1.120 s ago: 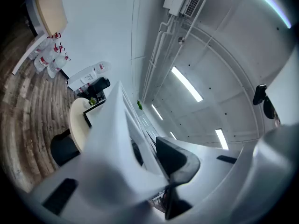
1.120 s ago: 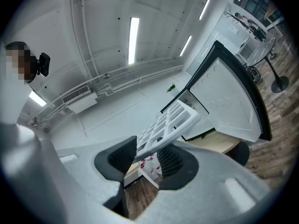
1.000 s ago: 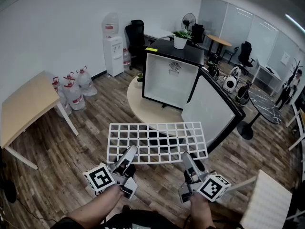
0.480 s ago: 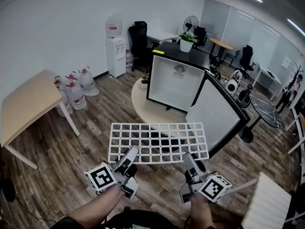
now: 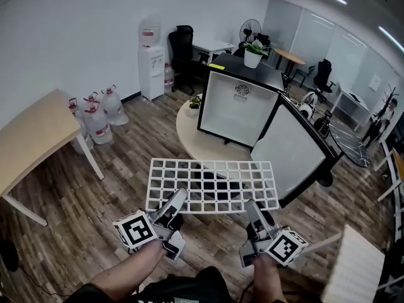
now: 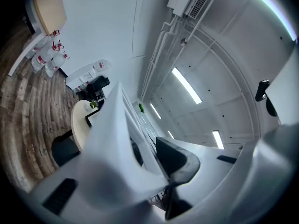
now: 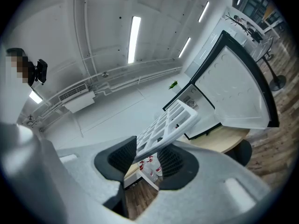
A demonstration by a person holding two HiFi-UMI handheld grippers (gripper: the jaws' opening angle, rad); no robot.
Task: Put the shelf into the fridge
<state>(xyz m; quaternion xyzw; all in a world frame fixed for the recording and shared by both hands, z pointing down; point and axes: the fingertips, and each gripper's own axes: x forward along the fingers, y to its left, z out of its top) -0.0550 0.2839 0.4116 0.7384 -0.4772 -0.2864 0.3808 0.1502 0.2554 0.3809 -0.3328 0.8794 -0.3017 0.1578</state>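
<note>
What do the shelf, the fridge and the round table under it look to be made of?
The shelf is a white grid, probably moulded plastic or coated wire; its thick, flat bars in the right gripper view hint at plastic. The fridge has a shiny black casing and a smooth white liner, likely painted metal and plastic. The round table has a pale matt top, perhaps wood-look laminate.

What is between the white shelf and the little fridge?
Only the bare front part of the round table that the fridge stands on. The head view shows nothing else ahead of the shelf.
</note>
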